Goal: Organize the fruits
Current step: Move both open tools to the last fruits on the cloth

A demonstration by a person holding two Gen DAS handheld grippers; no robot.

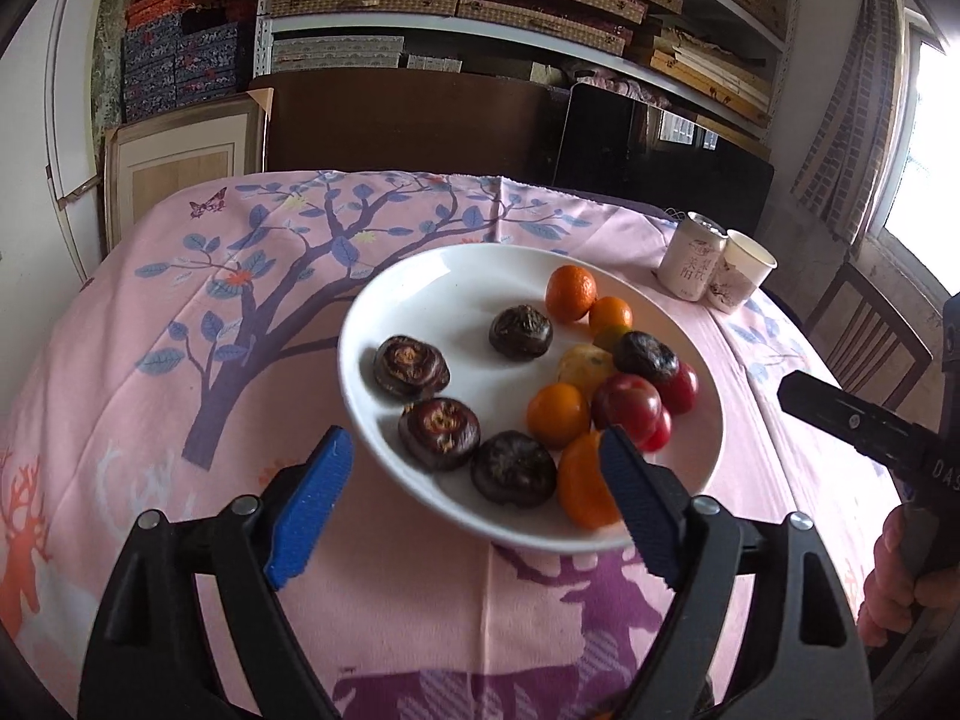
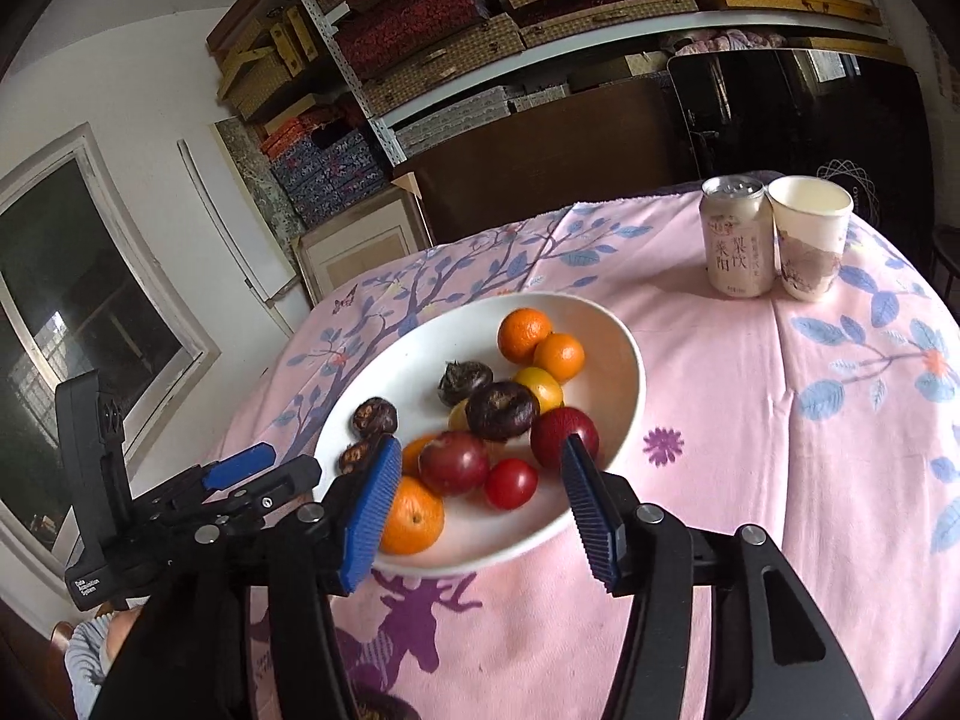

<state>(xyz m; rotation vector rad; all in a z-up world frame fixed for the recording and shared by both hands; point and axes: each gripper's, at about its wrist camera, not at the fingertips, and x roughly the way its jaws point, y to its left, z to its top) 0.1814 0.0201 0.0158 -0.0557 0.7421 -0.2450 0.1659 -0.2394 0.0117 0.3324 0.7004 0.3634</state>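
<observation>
Above the white plate (image 1: pixel 384 324) of fruit, your left gripper (image 1: pixel 474 498) and right gripper (image 2: pixel 480 504) both gape wide, empty.

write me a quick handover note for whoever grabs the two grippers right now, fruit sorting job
Left gripper: open, empty, hovering at the near rim of the white plate.
Right gripper: open, empty, poised over the near edge of the plate by the red fruits.
All the fruit is on the plate: dark water chestnuts mostly on its left side, one sitting among the oranges and red fruits on the right.
A drink can and paper cup stand touching at the far right of the table.
Done: partial grouping by type. Left: the stray chestnut and the mixed right-hand pile.
</observation>
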